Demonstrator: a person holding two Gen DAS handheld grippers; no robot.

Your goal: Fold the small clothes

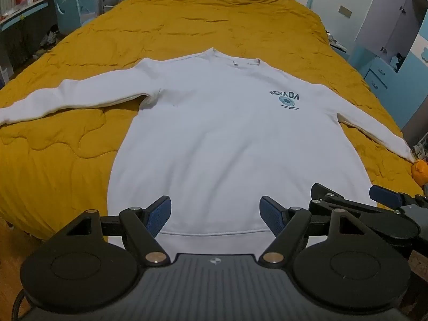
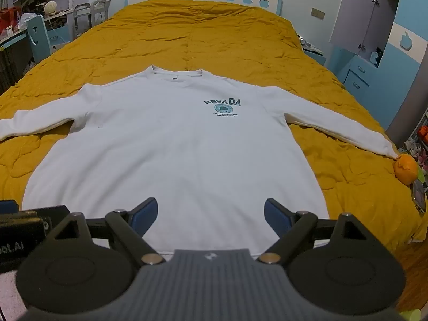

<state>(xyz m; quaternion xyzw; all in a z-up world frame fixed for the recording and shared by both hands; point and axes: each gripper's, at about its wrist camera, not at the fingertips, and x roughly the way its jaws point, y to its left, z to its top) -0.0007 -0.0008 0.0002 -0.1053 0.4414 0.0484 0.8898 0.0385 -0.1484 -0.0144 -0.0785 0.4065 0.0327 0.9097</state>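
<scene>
A white long-sleeved sweatshirt (image 1: 214,139) (image 2: 176,155) with a teal NEVADA print lies flat, front up, on a mustard quilt (image 1: 187,26) (image 2: 203,40), both sleeves spread outward. Its hem faces me at the bed's near edge. My left gripper (image 1: 215,214) hangs open above the hem, with nothing between its blue pads. My right gripper (image 2: 211,216) is open too, over the hem a little further right, and also holds nothing. In the left wrist view the right gripper (image 1: 347,195) shows at the right edge.
An orange object (image 2: 406,169) (image 1: 420,172) sits on the quilt by the right cuff. A blue chair (image 1: 67,8) and cluttered desk stand left of the bed, blue drawers (image 2: 359,76) and a wardrobe on the right. Wooden floor lies below the bed's near edge.
</scene>
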